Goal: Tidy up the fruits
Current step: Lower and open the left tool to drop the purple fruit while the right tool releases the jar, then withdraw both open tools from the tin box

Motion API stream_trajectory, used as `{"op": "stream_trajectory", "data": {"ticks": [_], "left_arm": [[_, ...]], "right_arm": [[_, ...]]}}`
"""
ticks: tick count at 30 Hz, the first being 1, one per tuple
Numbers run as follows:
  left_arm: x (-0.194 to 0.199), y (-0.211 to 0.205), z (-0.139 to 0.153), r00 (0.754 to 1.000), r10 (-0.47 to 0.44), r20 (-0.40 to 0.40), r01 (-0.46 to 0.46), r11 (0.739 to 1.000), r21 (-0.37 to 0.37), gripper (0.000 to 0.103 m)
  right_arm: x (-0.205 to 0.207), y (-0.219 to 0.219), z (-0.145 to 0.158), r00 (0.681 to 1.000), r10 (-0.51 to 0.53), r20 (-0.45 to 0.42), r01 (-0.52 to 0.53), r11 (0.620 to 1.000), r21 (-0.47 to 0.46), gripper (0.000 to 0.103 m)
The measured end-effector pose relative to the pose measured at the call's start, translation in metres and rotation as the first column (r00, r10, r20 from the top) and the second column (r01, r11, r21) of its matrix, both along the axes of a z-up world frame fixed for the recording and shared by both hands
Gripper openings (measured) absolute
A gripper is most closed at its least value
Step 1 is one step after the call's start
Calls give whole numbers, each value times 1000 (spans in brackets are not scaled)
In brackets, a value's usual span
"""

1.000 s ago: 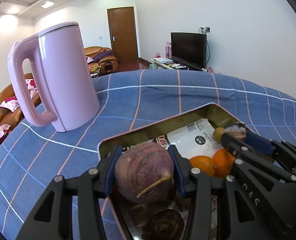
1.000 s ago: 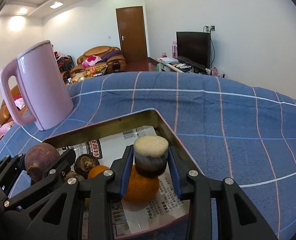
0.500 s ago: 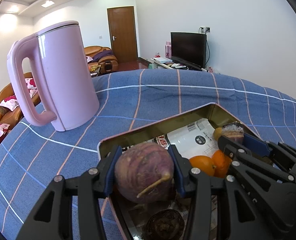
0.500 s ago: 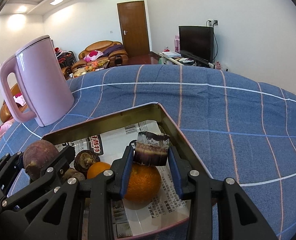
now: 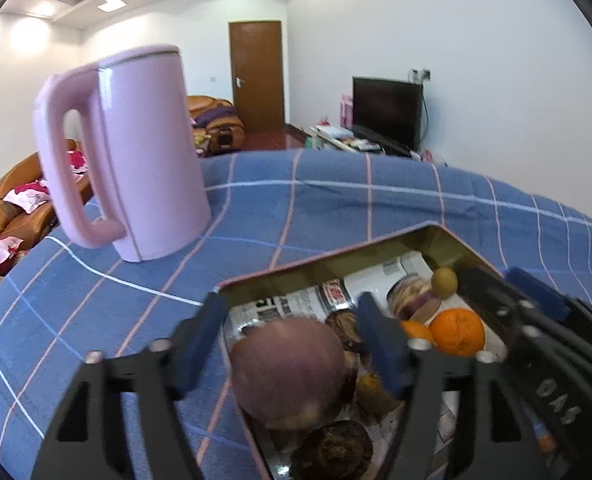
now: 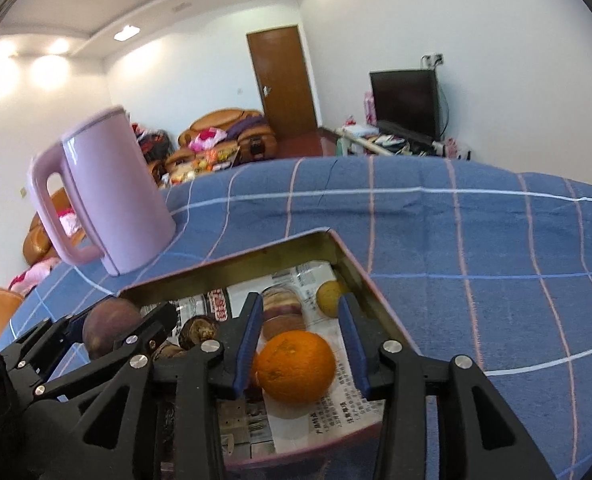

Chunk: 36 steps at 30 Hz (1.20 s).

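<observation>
R gripper (image 6: 300,338) was open over tin tray (image 6: 359,276), orange (image 6: 296,366) betw its fingers, untouched. Purple-banded chunk (image 6: 283,312) lay behind orange. L gripper (image 6: 112,330) flanked purple fruit (image 6: 108,330). Pink kettle (image 6: 108,196) stood on blue cloth (image 6: 475,240).

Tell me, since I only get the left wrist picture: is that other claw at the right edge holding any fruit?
Observer: No. The right wrist view shows the right gripper open, with nothing gripped. An orange lies in the tin under it.
Operator: And the cut purple chunk near it?
Observer: From that side, the purple chunk rests on the newspaper just beyond the orange. Neither finger touches it.
</observation>
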<state>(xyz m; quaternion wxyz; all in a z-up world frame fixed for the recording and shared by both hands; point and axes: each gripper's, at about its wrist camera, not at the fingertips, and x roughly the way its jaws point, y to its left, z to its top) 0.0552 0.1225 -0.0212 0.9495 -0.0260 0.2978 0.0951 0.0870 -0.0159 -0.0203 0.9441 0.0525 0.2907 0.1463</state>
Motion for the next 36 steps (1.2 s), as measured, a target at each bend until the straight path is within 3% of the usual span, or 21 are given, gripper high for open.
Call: {"op": "stream_trajectory", "data": {"ticks": [2,4,5,8,17,36], "left_arm": [[-5,2,2,1000,4,30,-4,1000,-8,100],[-13,0,6,998,-5,70,5,1000,-9,103],[-17,-3,8,996,-11,90,11,1000,2,103],[-28,-14,11,992,-33,124,28,999,47,103],[-67,-31,20,975,-67,211,42,992,119,103],[-87,-30,20,962,-73,263,50,995,91,103]], "right_arm": [[-9,-10,5,998,-47,48,46,999,29,63],[-19,-19,11,990,-89,110,83,995,62,78],[-28,-22,15,981,-117,154,107,992,72,80],[-45,-26,22,959,-167,227,160,986,48,80],[-90,-44,33,918,-233,320,227,972,56,80],[-112,-48,36,889,-271,370,268,962,60,80]]}}
